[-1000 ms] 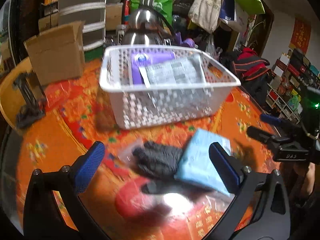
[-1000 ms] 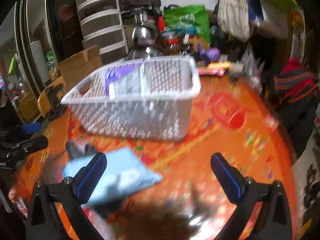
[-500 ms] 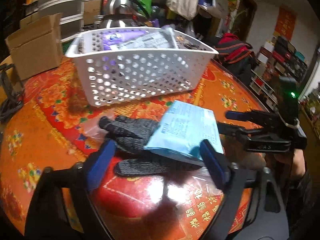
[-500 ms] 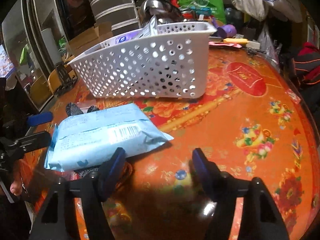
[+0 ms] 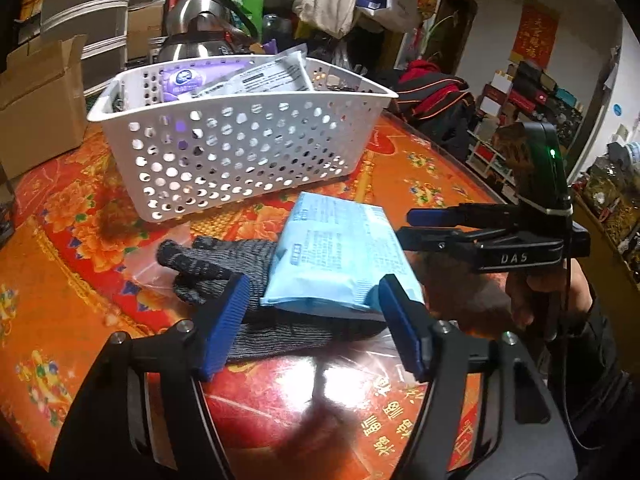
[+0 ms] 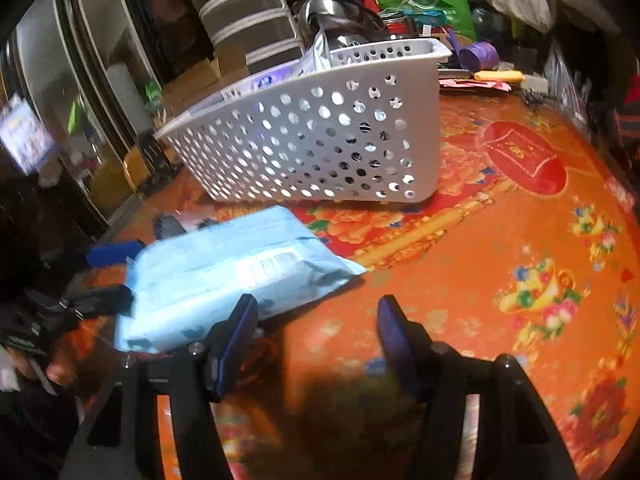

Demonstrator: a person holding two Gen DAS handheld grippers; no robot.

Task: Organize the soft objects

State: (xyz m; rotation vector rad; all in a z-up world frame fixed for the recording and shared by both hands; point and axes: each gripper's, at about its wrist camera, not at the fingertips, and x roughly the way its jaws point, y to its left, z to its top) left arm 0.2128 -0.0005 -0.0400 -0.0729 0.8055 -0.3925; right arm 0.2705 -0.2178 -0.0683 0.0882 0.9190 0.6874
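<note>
A light blue soft pack (image 5: 340, 256) (image 6: 224, 272) lies on a dark grey knit glove (image 5: 216, 260) (image 6: 166, 226) in front of the white perforated basket (image 5: 240, 100) (image 6: 320, 140). My left gripper (image 5: 314, 324) (image 6: 112, 276) straddles the pack's near end. Its jaws are closing and the pads stand just beside the pack. My right gripper (image 6: 314, 336) (image 5: 412, 226) is at the pack's other end, jaws closing over bare tablecloth, with the pack's edge by its left finger. A purple pack (image 5: 192, 76) and a grey printed pack (image 5: 272, 76) lie in the basket.
The round table has an orange-red flowered cloth (image 5: 80, 320) under glossy plastic. A cardboard box (image 5: 36, 100) stands at the left and a steel kettle (image 5: 200, 20) behind the basket. A purple cup (image 6: 478, 56) and a yellow item (image 6: 498, 76) lie at the far edge.
Both grippers have come down toward the table and their jaws have narrowed. The left one now straddles the blue pack's near end. Pack, glove and basket lie where they were.
</note>
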